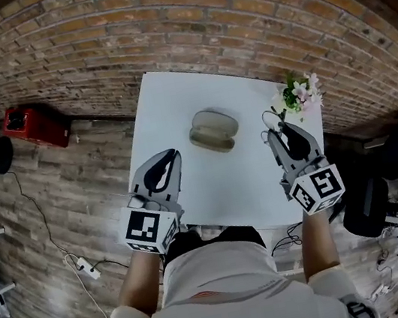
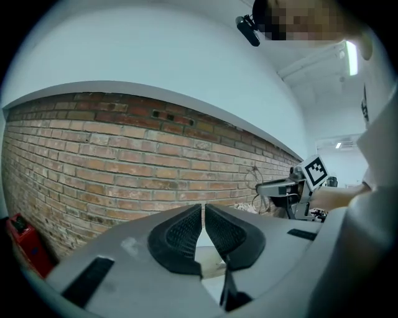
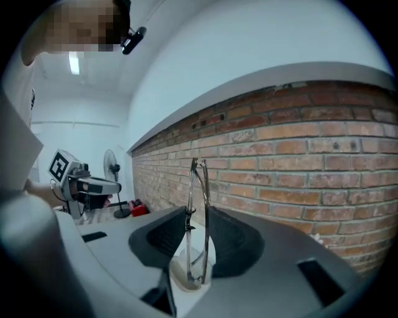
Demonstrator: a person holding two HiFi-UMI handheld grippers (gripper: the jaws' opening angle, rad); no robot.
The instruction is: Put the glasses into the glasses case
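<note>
Two hazards ahead. Clamped narrow in the right gripper (image 3: 198,214): the folded glasses (image 3: 199,186), thin wire frame upright between the pads and poking above them, so prone to pivoting or slipping on contact with a rim, and to bending under a harder squeeze. Nothing in the left gripper (image 2: 203,208), jaws pressed together. Mid-table, between both grippers and apart from each, the glasses case (image 1: 213,130), seemingly closed: no way in until opened, and likely to skid across the smooth white table (image 1: 173,98) if prodded from one side. Flowers (image 1: 300,91) near the right gripper, easily knocked on a wide swing.
</note>
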